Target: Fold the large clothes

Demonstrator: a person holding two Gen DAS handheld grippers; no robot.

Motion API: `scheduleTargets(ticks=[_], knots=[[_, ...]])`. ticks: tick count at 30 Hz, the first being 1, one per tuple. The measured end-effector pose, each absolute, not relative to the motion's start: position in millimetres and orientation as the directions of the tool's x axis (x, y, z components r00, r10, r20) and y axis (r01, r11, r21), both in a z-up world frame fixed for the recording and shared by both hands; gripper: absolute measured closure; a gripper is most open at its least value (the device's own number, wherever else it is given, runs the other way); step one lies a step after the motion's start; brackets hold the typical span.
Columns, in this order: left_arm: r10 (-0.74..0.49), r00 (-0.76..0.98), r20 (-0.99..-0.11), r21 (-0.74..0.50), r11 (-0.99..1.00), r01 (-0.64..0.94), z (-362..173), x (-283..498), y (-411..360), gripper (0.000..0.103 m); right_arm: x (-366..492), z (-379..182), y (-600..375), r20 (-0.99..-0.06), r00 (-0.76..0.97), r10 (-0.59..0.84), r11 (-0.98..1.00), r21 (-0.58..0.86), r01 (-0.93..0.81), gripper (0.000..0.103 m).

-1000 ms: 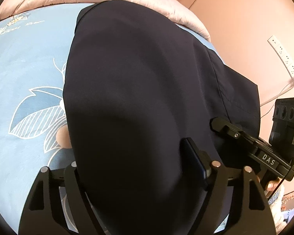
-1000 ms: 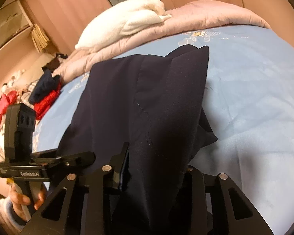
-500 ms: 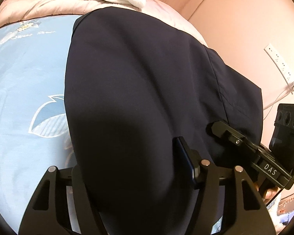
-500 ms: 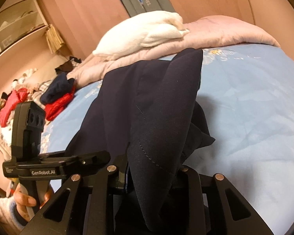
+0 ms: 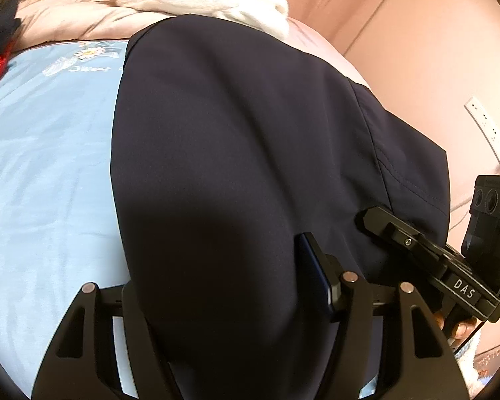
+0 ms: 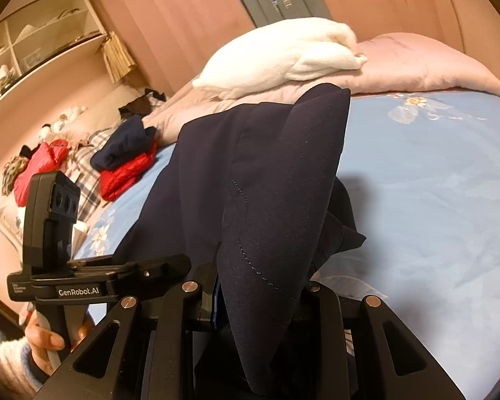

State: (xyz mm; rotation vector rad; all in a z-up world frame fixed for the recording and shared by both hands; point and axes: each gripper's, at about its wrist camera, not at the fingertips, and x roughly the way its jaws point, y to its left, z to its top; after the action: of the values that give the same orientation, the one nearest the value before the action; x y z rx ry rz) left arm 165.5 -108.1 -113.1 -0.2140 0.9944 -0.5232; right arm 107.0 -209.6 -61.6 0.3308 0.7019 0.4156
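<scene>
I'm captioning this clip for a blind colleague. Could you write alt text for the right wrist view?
The right gripper is shut on a dark navy garment, lifting its edge above a light blue bedsheet. The left gripper grips the same cloth alongside; a white blanket lies beyond.

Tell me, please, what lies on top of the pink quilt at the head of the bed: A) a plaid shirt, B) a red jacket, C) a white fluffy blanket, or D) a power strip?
C: the white blanket rests on the pink quilt, beyond the dark garment that both grippers hold.
</scene>
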Motion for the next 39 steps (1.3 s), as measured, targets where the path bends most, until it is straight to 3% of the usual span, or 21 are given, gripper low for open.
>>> scheduleTargets(ticks=[18, 39], knots=[[-0.446, 0.464, -0.766, -0.382, 0.895, 0.229, -125, 175, -54, 0.040, 147, -69, -149, -0.566, 0.634, 0.528, 0.845, 0.426, -0.324, 0.074], [-0.417, 0.444, -0.793, -0.355, 0.909, 0.218, -148, 167, -51, 0.036, 164, -82, -140, -0.618, 0.601, 0.507, 0.858, 0.425, -0.288, 0.072]])
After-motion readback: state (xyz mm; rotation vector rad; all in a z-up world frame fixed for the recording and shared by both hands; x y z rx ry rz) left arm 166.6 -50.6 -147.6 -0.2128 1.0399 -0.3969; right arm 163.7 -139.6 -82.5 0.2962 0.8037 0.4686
